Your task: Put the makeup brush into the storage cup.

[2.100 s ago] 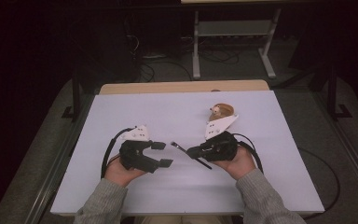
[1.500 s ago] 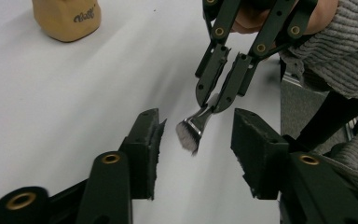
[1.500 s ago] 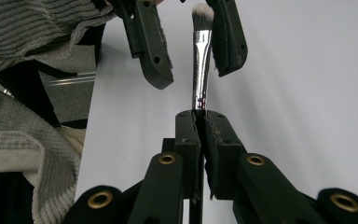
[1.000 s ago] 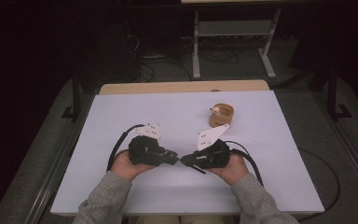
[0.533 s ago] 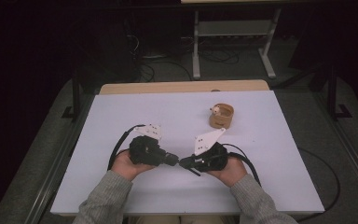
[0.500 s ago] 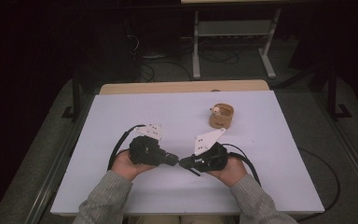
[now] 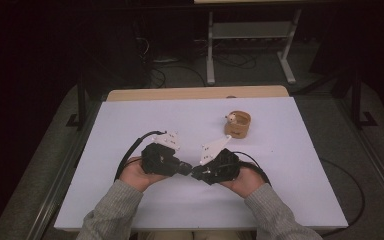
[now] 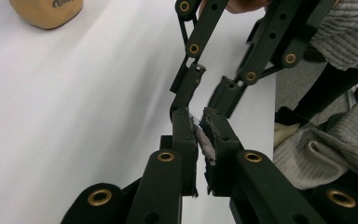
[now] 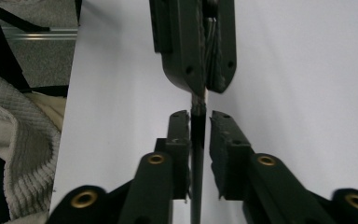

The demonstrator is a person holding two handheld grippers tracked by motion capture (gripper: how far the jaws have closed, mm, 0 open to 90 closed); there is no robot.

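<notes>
Lower centre of high view: left tool (image 7: 184,169) clamped on thin strip (image 9: 197,140); right tool (image 7: 196,173) jaws just opening, strip between, over worktop (image 7: 130,115).

Light falls from above onto the white worktop (image 7: 290,190), which reads evenly bright in the high view while the floor and frames behind sink into near black. Shadows under the hands are soft and short. The high view is slightly grainy. In both gripper views the worktop glares pale (almost washed out), and the nearest black jaws are soft with blur.
</notes>
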